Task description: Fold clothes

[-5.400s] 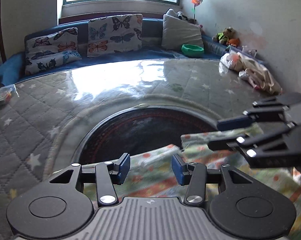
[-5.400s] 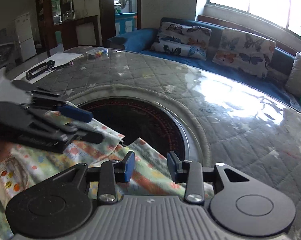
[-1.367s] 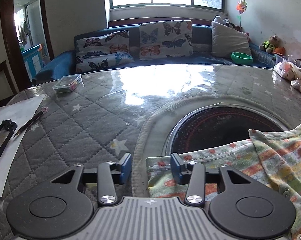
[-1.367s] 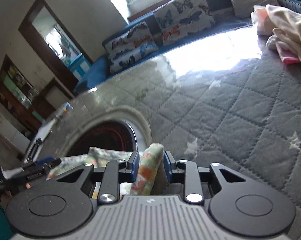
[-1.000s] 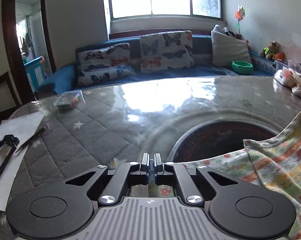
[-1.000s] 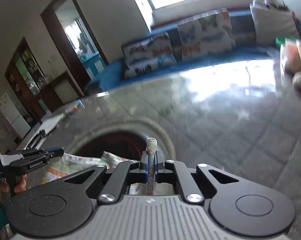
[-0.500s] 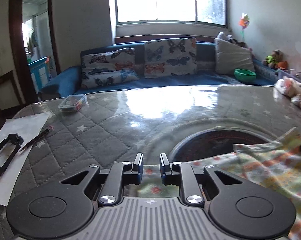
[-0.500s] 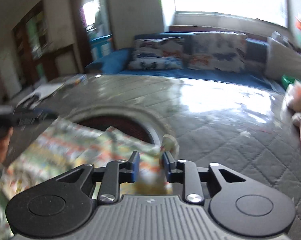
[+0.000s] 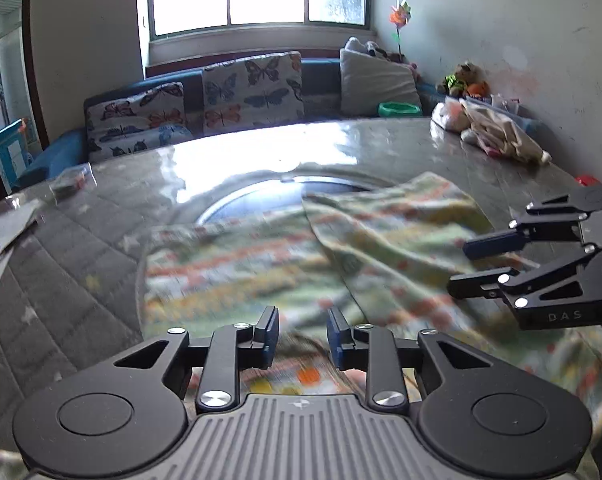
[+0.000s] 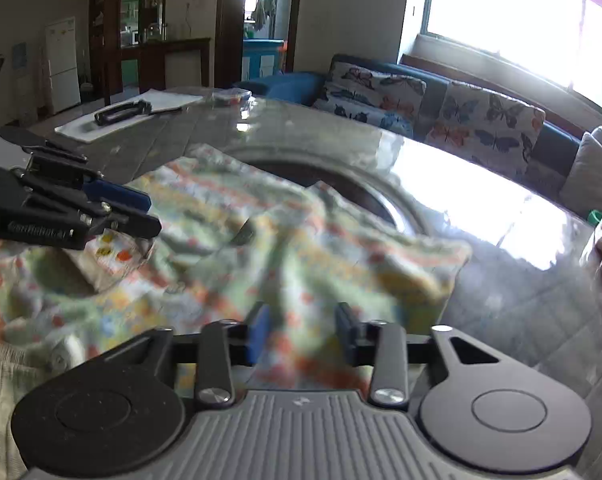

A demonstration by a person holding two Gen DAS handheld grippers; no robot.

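Observation:
A green patterned baby garment (image 9: 285, 256) lies rumpled on the quilted table, partly over the dark round inset (image 9: 261, 196). It also shows in the right wrist view (image 10: 285, 248). My left gripper (image 9: 303, 338) is open and empty above the garment's near edge. My right gripper (image 10: 303, 332) is open and empty above the garment's right part. Each gripper shows in the other's view: the right gripper (image 9: 473, 264) at the right, the left gripper (image 10: 145, 214) at the left, both with jaws apart.
A pile of clothes (image 9: 489, 132) lies at the table's far right. A small clear box (image 9: 71, 184) and white paper with a black tool (image 10: 121, 114) lie at the left. A blue sofa with butterfly cushions (image 9: 253, 88) runs behind the table.
Both grippers had shut on the garment's edges and lifted it. They have now opened and let go, and the garment lies spread on the table. Both grippers have pulled back.

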